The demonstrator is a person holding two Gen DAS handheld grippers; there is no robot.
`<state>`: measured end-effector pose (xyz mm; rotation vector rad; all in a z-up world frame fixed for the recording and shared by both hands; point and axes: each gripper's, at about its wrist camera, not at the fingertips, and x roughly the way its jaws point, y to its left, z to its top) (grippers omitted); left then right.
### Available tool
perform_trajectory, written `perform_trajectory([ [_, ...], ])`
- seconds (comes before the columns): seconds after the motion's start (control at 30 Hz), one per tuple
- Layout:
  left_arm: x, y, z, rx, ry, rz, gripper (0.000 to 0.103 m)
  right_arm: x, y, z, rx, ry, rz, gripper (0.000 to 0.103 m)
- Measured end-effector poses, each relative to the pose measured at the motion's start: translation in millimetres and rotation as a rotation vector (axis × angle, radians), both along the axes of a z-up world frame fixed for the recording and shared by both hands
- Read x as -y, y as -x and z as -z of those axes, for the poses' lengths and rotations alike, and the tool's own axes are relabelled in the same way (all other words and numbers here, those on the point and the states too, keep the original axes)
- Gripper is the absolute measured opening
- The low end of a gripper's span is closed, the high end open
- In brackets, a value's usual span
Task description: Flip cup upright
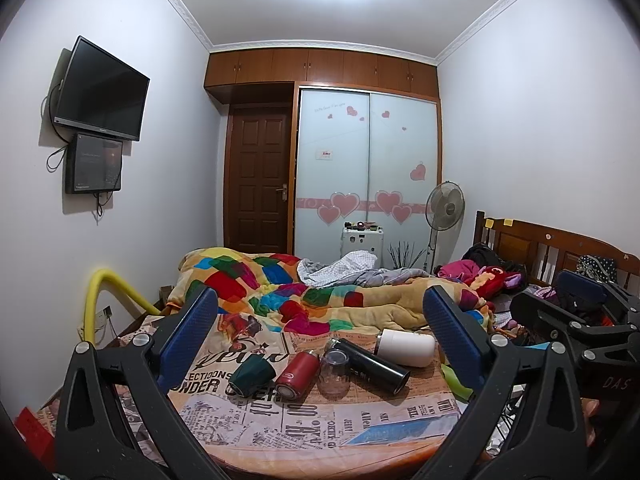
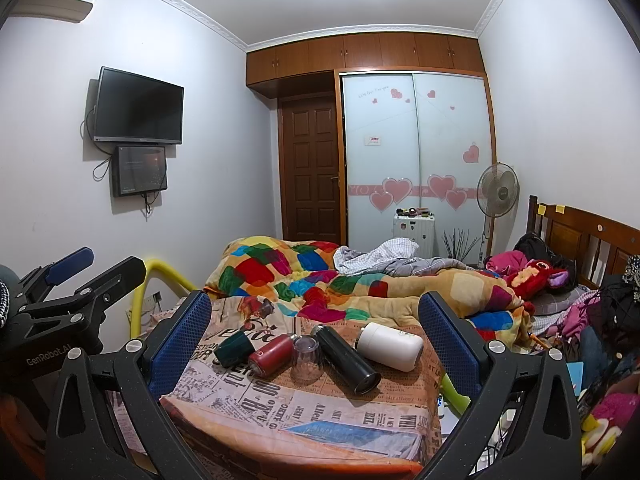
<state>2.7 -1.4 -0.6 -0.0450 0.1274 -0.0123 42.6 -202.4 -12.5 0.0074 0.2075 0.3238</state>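
Both the left gripper (image 1: 320, 336) and the right gripper (image 2: 316, 338) hang with jaws spread wide, holding nothing. Ahead between their fingers, on the newspaper-print cloth (image 1: 312, 416), the clear cup (image 1: 335, 372) stands mouth-down among fallen bottles.

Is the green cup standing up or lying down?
Lying down. The green cup is tipped on its side on the newspaper-print sheet, beside the red bottle.

Five cups (image 2: 307, 358) lie together between spread fingers (image 2: 182, 344).
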Motion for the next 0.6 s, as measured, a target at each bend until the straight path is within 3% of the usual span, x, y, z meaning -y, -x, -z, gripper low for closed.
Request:
perform_trajectory([
  [0.6, -0.8, 0.4, 1.2, -0.007, 0.006, 0.001, 0.103, -5.5, -2.2, 4.8, -0.012, 0.002, 0.005, 0.103],
])
